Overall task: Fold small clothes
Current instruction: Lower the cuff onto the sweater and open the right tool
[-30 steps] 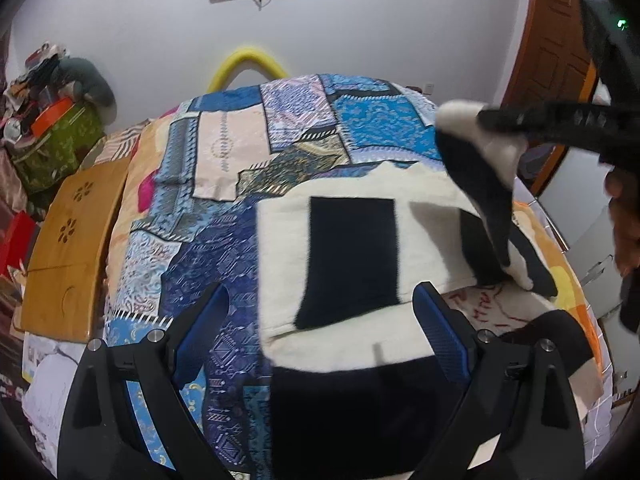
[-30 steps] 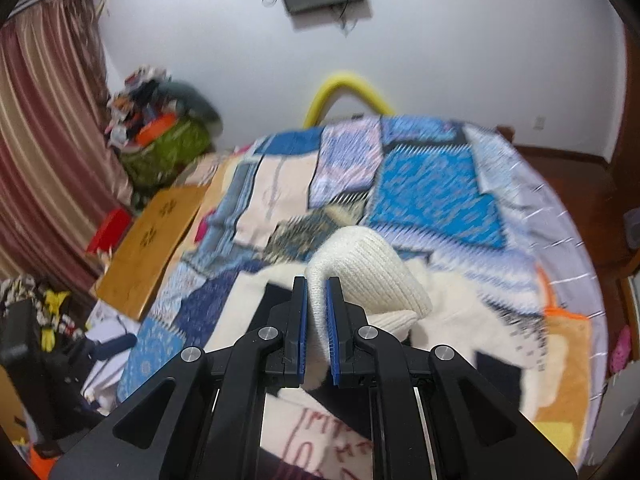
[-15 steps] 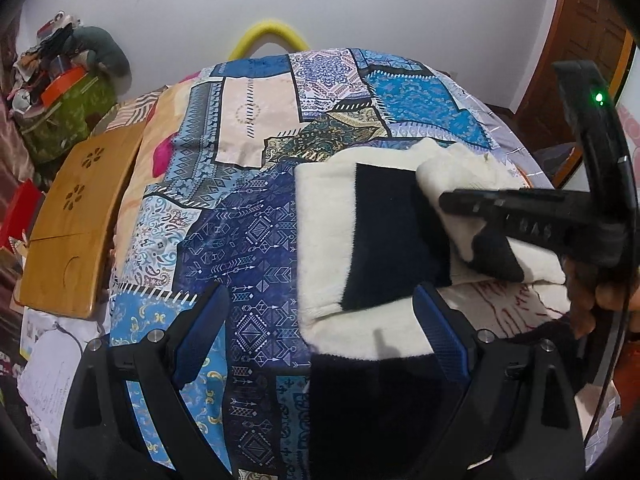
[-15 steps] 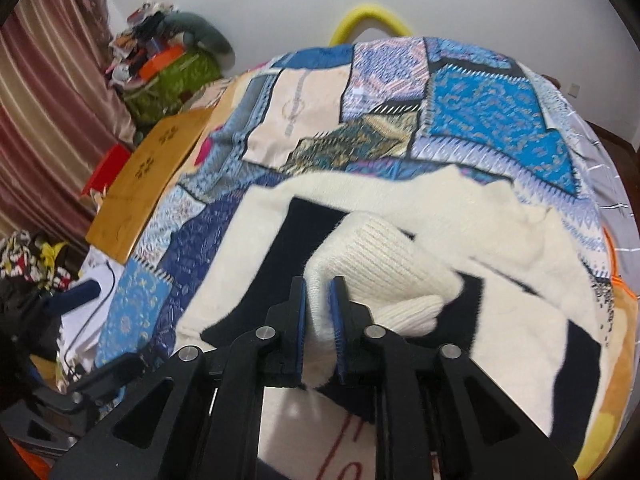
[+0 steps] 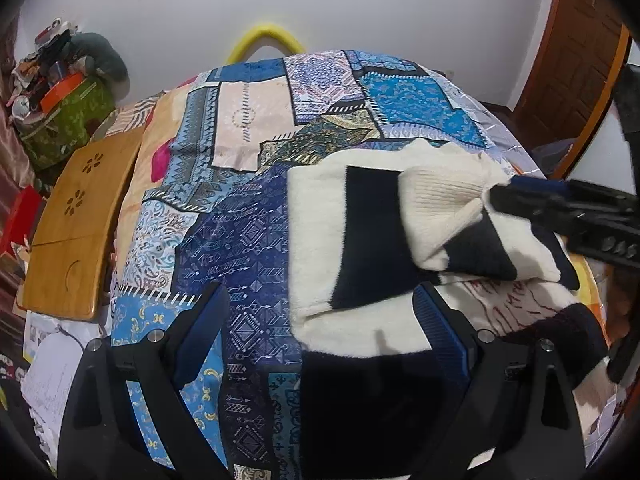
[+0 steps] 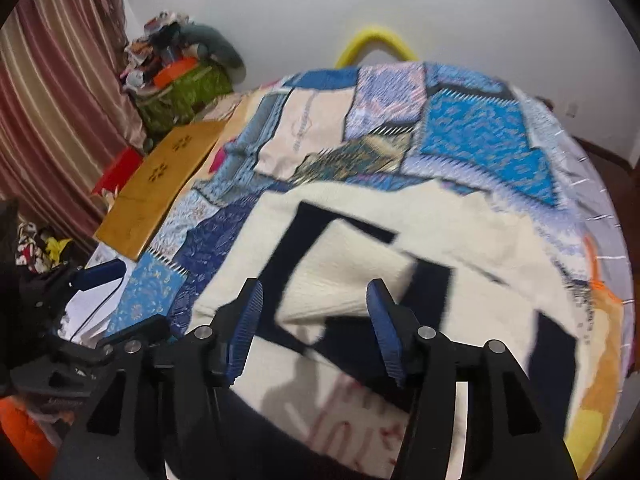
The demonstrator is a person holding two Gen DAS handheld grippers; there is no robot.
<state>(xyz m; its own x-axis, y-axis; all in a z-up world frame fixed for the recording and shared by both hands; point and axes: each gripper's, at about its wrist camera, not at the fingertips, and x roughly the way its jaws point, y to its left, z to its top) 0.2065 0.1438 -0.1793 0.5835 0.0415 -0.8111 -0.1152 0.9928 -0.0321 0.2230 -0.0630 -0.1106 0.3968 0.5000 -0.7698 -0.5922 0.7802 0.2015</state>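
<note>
Lying on patchwork bedspread (image 5: 248, 240): cream/black sweater (image 5: 316, 220) | white wall (image 5: 160, 12) behind

Both wrist views look steeply down over their own claws, close above the bed (image 5: 248, 216), facing the white wall at 12 o'clock. The left view sits at the sweater's (image 5: 316, 240) left edge, the right view nearer its middle; both share the sweater, quilt and wooden board (image 6: 160, 196).

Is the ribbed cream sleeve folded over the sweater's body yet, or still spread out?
Folded over. The ribbed cream sleeve lies across the cream-and-black knitted sweater; the right claw has just been opening, pads off it.
</note>
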